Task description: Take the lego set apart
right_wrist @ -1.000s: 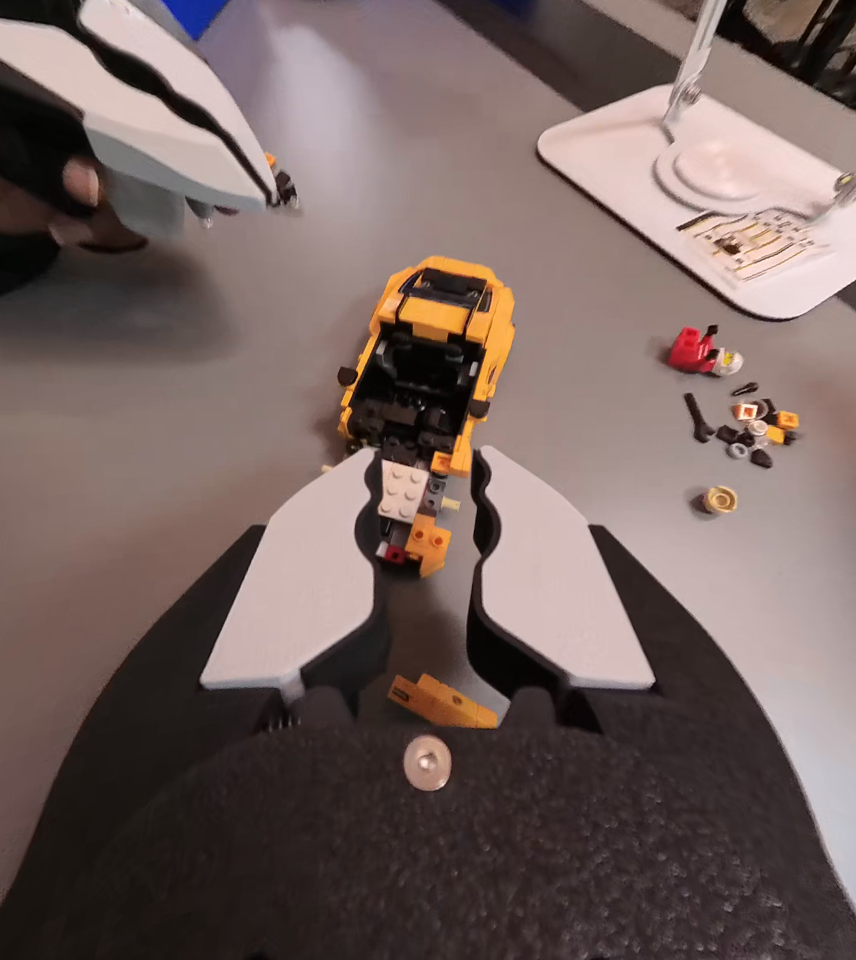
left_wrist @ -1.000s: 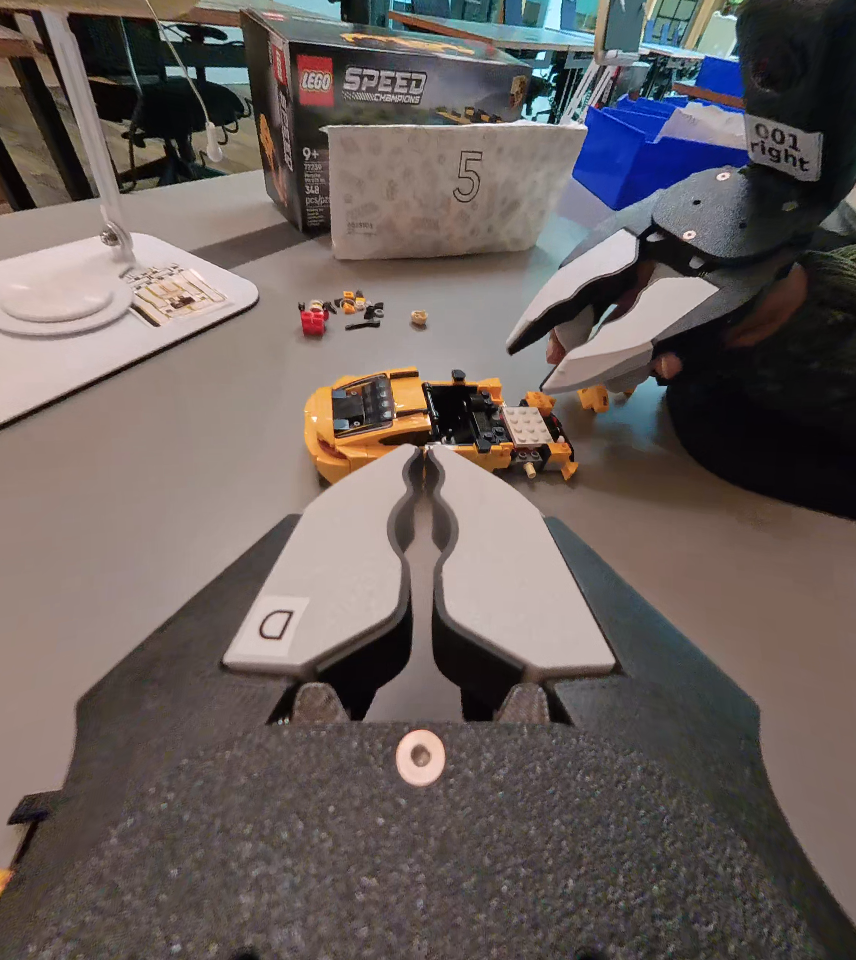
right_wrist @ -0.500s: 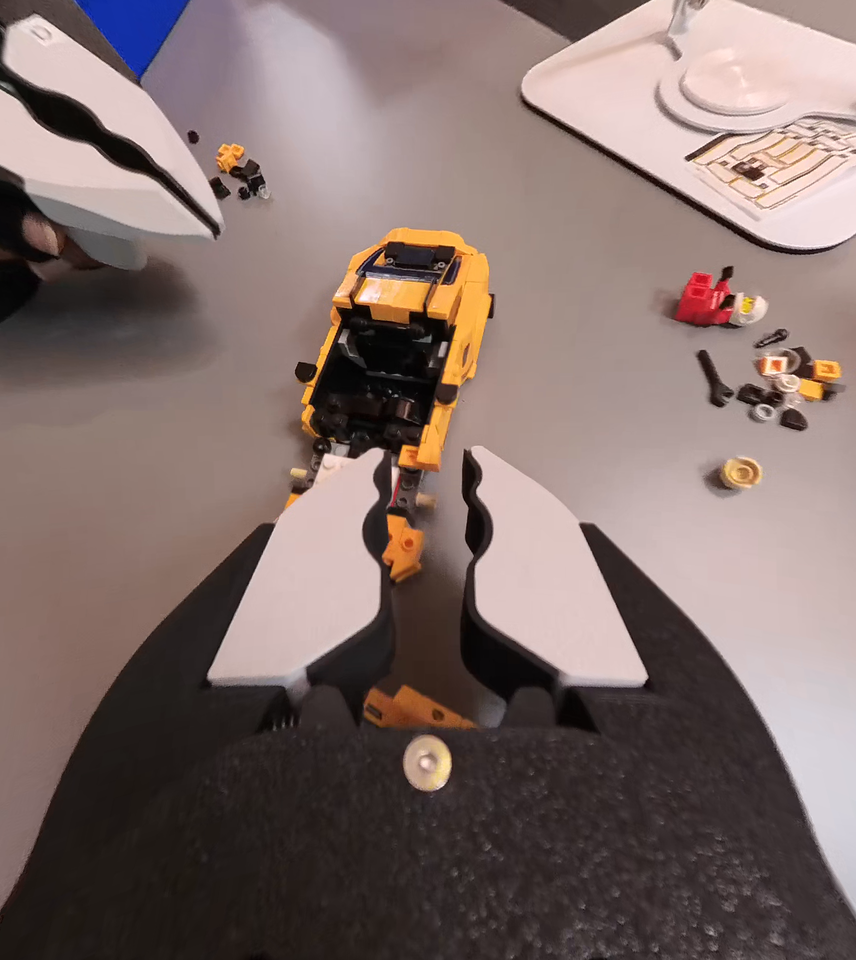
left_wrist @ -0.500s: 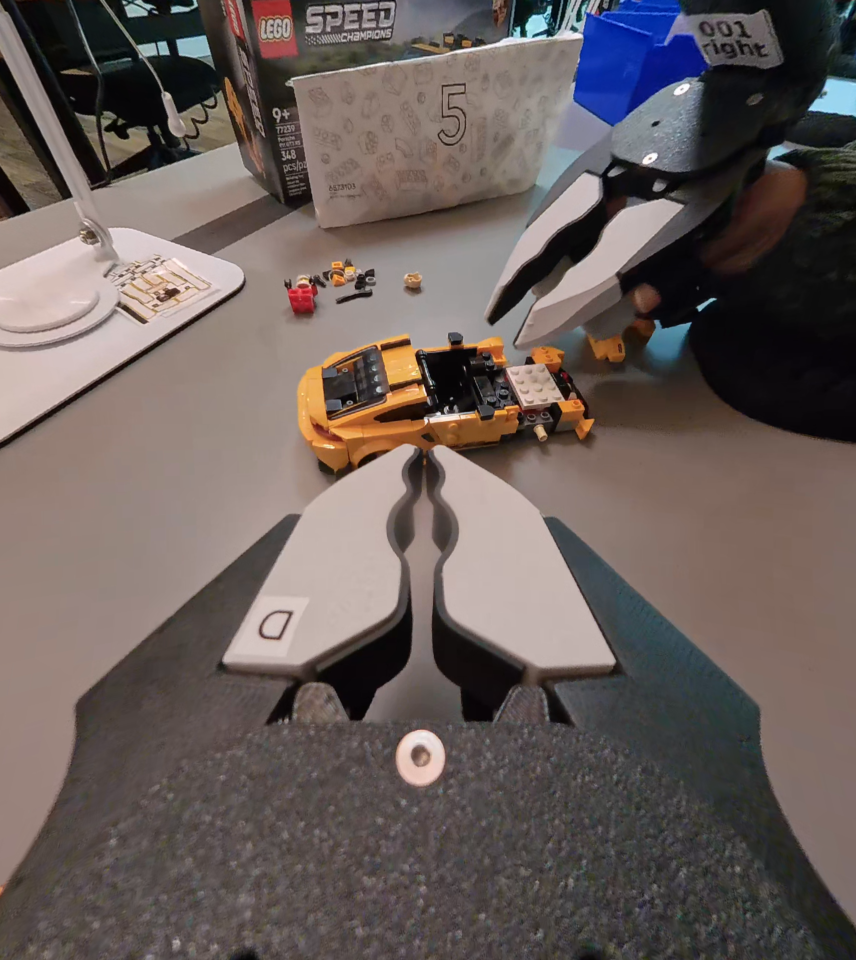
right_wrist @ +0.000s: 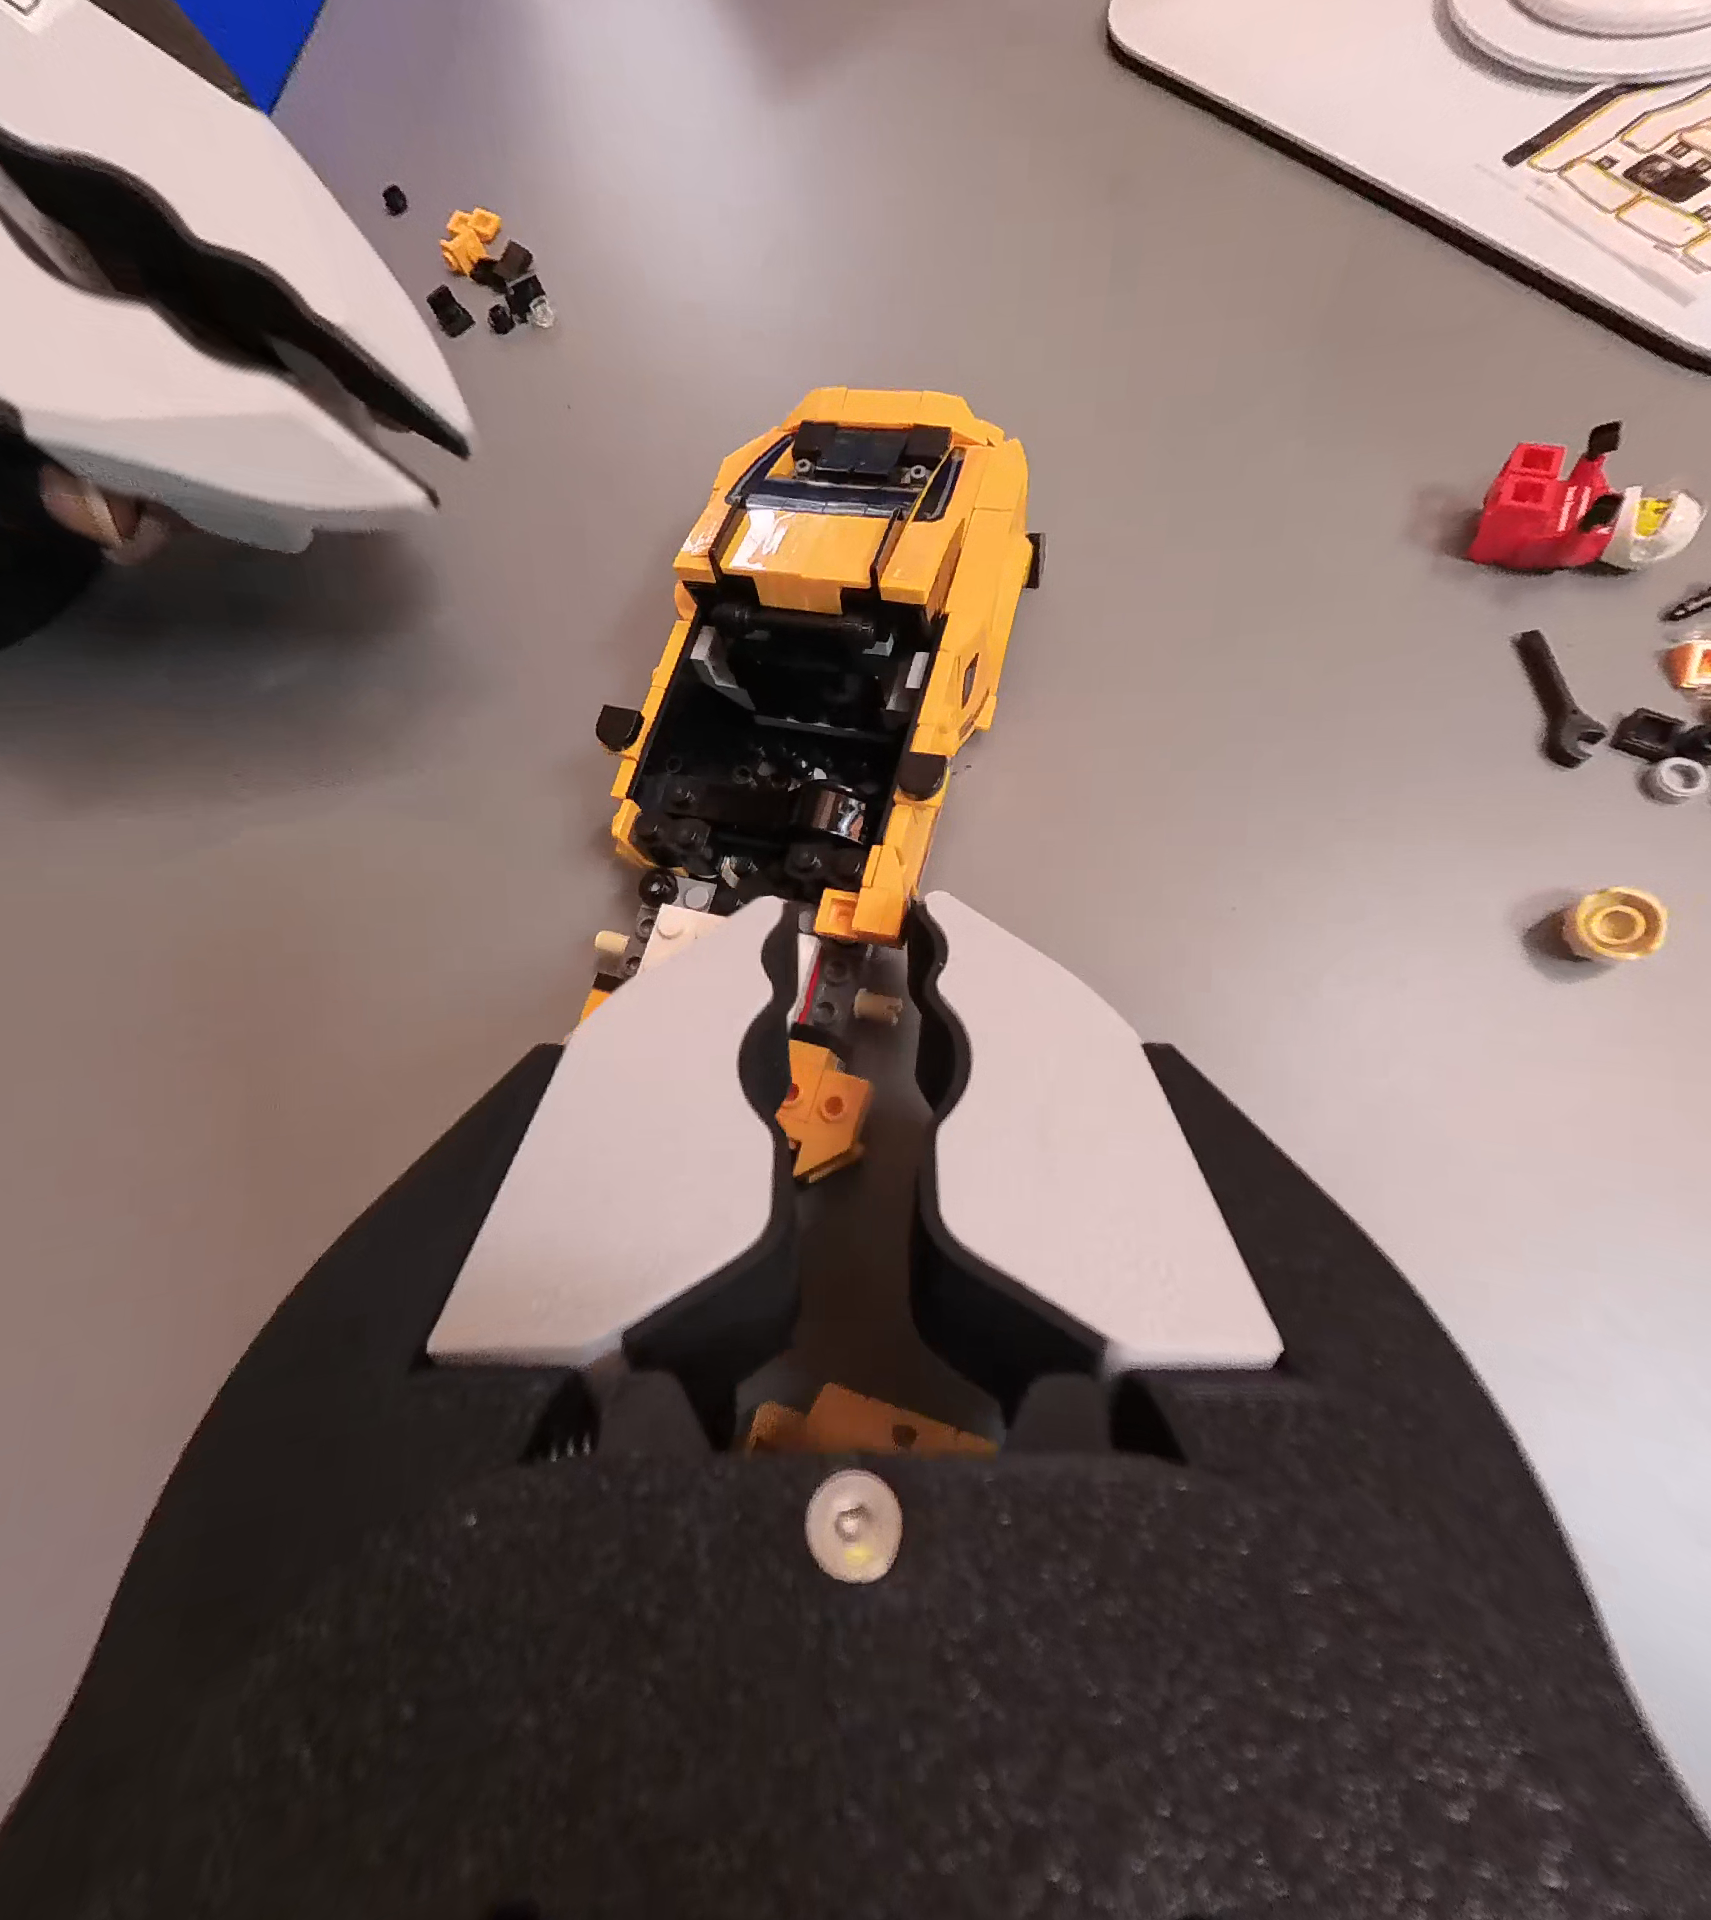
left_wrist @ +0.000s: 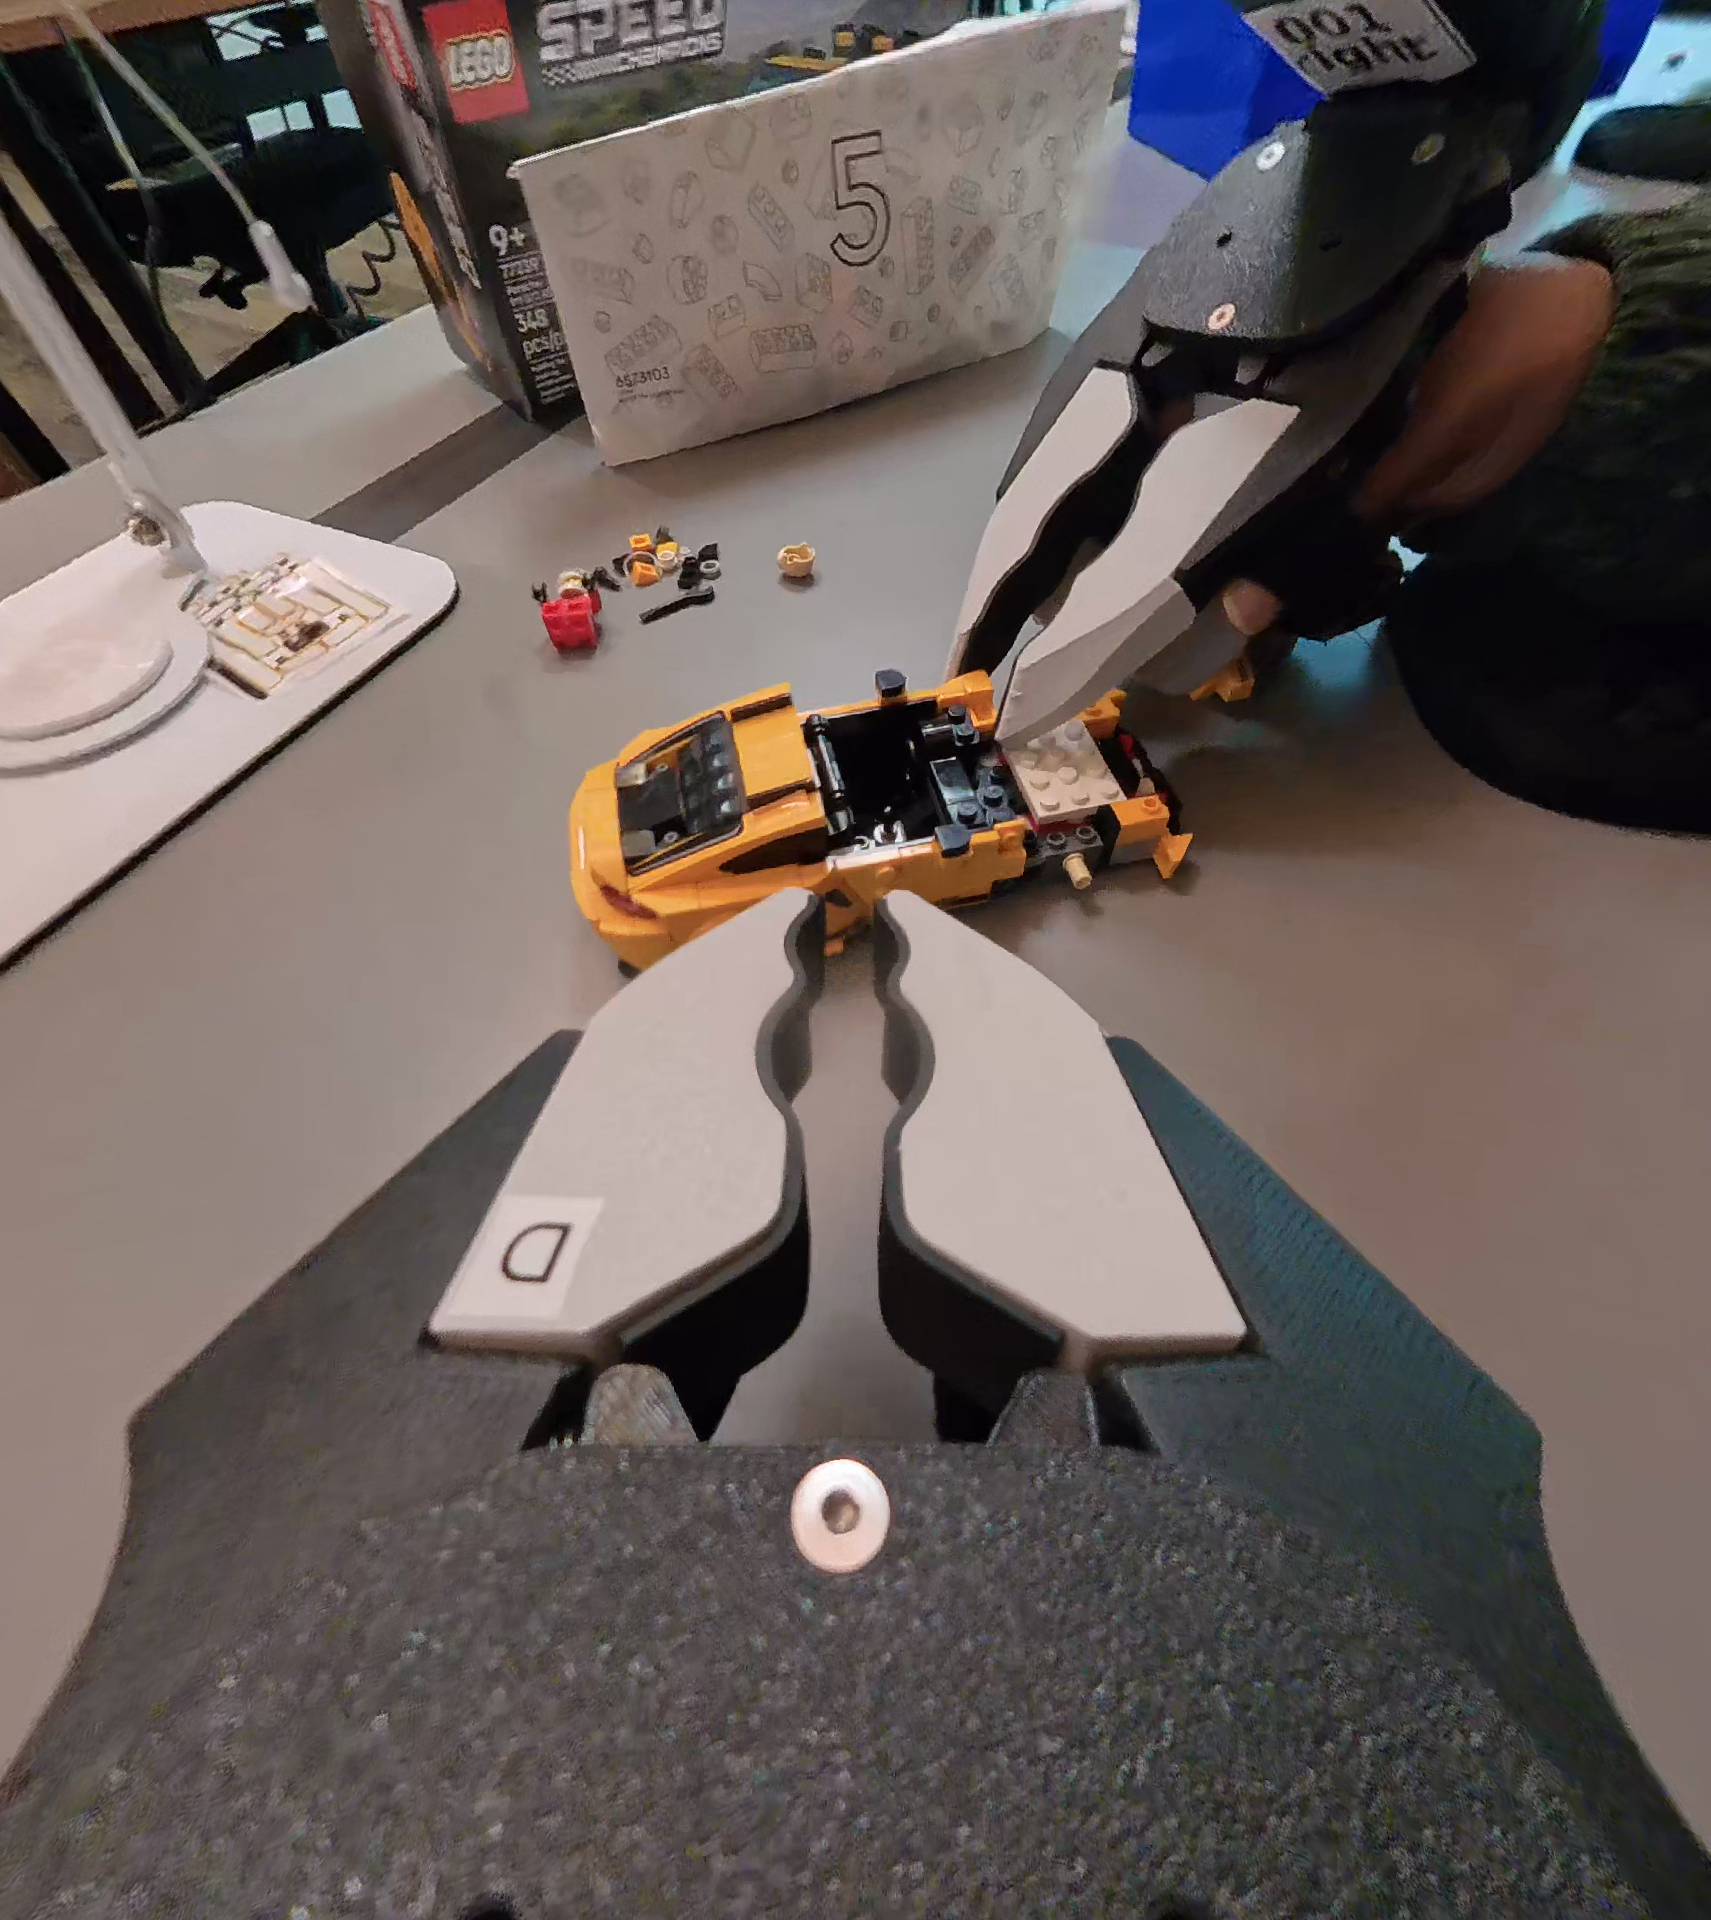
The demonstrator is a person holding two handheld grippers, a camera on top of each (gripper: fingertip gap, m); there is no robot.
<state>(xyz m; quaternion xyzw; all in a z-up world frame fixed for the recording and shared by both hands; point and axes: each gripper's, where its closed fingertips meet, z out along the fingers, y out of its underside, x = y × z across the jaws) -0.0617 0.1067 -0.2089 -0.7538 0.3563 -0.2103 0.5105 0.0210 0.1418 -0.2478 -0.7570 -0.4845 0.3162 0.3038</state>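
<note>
In the middle of the grey surface lies the yellow lego car, its roof gone and its black insides showing, with a light grey studded plate bare at its stripped end. Since a second ago the right gripper has come down from above the car's far side, and its fingertips now sit at that stripped end, one tip touching or just over the grey plate. In its own view the right gripper has its two fingers parted a little, narrower than a second ago, on either side of the car's end pieces; whether they press on anything I cannot tell. A loose yellow piece lies on the surface under the gripper's body.

The left gripper was closed tip to tip before; now a slim gap shows between its fingers, holding nothing, and its tips stand just beside the car's near flank, closer than earlier. From the right wrist view it hangs above the surface to the car's left, apart from it.

Beyond the car lies a small heap of loose parts with a red piece and a tan round piece beside it. A second little cluster of parts sits near the left gripper. Further off are a white base plate, a white paper bag and the dark set box behind it.
</note>
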